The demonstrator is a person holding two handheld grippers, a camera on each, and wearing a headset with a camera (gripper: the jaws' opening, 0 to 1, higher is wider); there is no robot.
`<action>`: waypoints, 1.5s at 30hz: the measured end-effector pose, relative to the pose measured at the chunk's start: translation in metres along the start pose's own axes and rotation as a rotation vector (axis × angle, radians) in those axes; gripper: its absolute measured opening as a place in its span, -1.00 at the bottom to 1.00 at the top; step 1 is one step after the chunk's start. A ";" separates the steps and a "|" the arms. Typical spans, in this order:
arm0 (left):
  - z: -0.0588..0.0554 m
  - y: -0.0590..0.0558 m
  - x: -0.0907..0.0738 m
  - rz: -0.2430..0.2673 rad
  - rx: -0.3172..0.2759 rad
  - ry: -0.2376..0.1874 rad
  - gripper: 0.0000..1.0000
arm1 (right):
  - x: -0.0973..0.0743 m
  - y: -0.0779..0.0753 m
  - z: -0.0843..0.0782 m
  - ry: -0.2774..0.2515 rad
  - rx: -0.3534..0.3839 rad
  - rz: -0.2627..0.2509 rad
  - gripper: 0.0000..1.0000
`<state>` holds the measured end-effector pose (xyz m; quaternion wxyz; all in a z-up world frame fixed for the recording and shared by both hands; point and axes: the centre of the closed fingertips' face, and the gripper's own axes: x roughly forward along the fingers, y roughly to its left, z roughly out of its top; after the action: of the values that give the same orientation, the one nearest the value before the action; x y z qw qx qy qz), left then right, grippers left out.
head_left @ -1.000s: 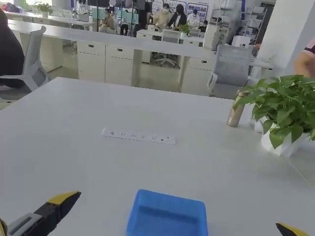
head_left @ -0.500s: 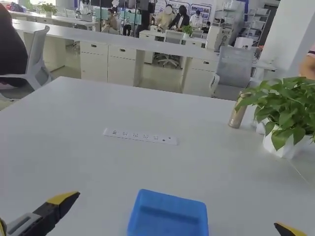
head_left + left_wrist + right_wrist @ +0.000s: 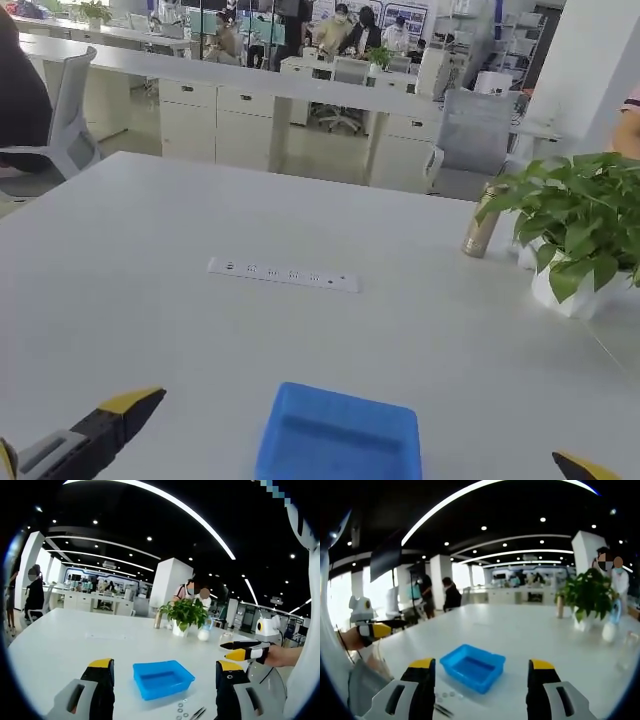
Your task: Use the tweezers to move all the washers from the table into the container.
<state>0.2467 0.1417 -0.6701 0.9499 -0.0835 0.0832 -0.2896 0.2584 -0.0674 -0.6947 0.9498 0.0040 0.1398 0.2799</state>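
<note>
Blue container (image 3: 162, 679) sitting on the white table (image 3: 75, 640). Washers (image 3: 181, 710) loose on that surface just beside its near wall, tweezers (image 3: 197, 713) lying next to them. Left gripper (image 3: 165, 665) and right gripper (image 3: 481, 663) both spread wide, holding nothing.

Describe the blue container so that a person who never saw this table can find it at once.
Start from the large white table and find the long white power strip lying near its middle. Nearer to the person than that strip sits a shallow rectangular blue plastic tray, open on top. Nothing else on the table is blue.
</note>
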 end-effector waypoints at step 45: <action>-0.133 -0.029 -0.003 -0.400 0.117 0.634 0.01 | 0.030 0.082 -0.118 0.491 -0.397 0.475 -0.18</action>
<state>0.2015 0.1048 -0.7934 0.8049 0.0502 0.3384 -0.4849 0.2077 0.0095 -0.8092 0.7791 -0.2149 0.3013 0.5060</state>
